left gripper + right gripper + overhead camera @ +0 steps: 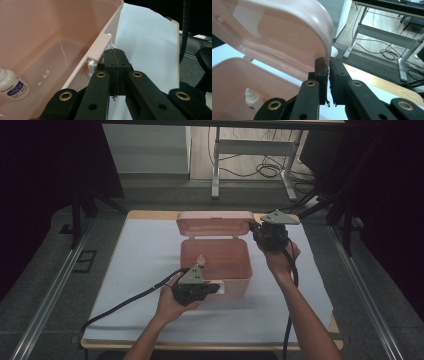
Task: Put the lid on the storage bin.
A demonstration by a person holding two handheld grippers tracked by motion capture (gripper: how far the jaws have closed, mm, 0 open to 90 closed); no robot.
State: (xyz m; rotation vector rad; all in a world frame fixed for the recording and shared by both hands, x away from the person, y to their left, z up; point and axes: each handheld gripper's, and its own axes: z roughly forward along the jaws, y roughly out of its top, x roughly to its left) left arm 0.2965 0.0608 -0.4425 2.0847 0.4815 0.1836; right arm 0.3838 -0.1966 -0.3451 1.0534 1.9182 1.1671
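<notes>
Box (pixel 215 262) mouth free from above; raised lid (pixel 214 223) blocks far side.

Black fingers (pixel 110 62), brass rivets, grey plates, black cables

Count: one pink box (pixel 215 265) with one hinged lid (pixel 214 223), one small white bottle (pixel 11 85) inside it, one white sheet (pixel 145 270) on one tabletop (pixel 150 214), plus my two hand-held grippers, left hand-held gripper (pixel 212 287) and right hand-held gripper (pixel 254 226).

The bottle (pixel 11 86) in the box (pixel 75 37) is cut off by the left gripper view's left edge, its label print too small to read. In the right gripper view the gripper arm hides the bottle's base, and the lid (pixel 287 32) runs past the top edge.
</notes>
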